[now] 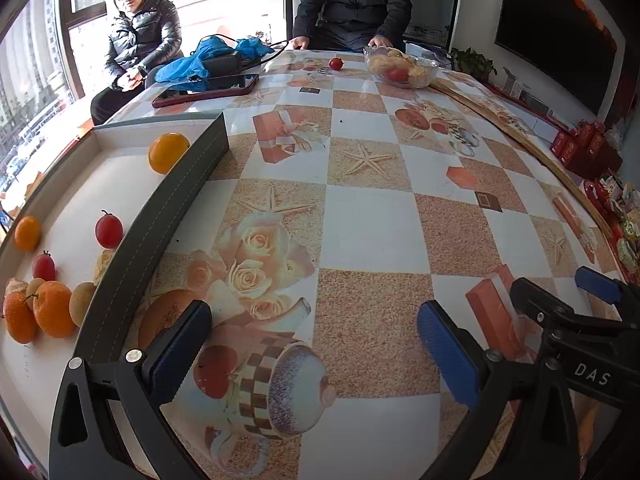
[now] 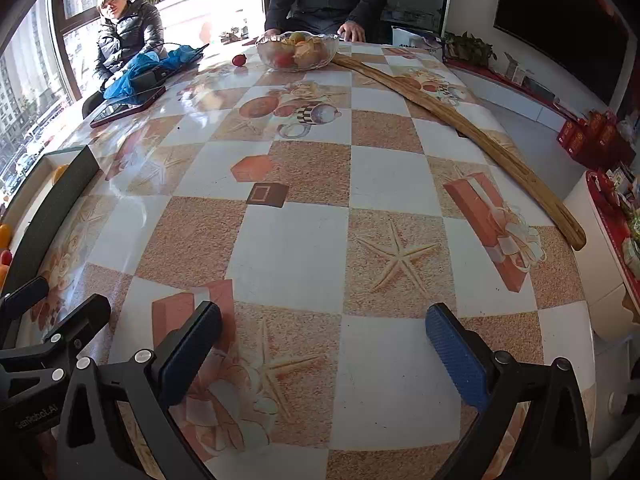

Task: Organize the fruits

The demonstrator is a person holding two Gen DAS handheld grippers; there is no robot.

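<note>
- Blue-padded left tongs and right tongs both gaped wide, holding nothing, above the counter.
- Far ahead, slightly left of the right tongs, sat the loose red fruit beside the glass bowl.
- The tray lay just left of the left tongs.

Oranges and red fruits lie in tray.

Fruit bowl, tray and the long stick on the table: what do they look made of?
Fruit bowl: clear glass or plastic, fruit visible through its wall. Tray: dark leather-like wall with stitching, matte white inside. Long stick: bare wood, visible grain.
</note>
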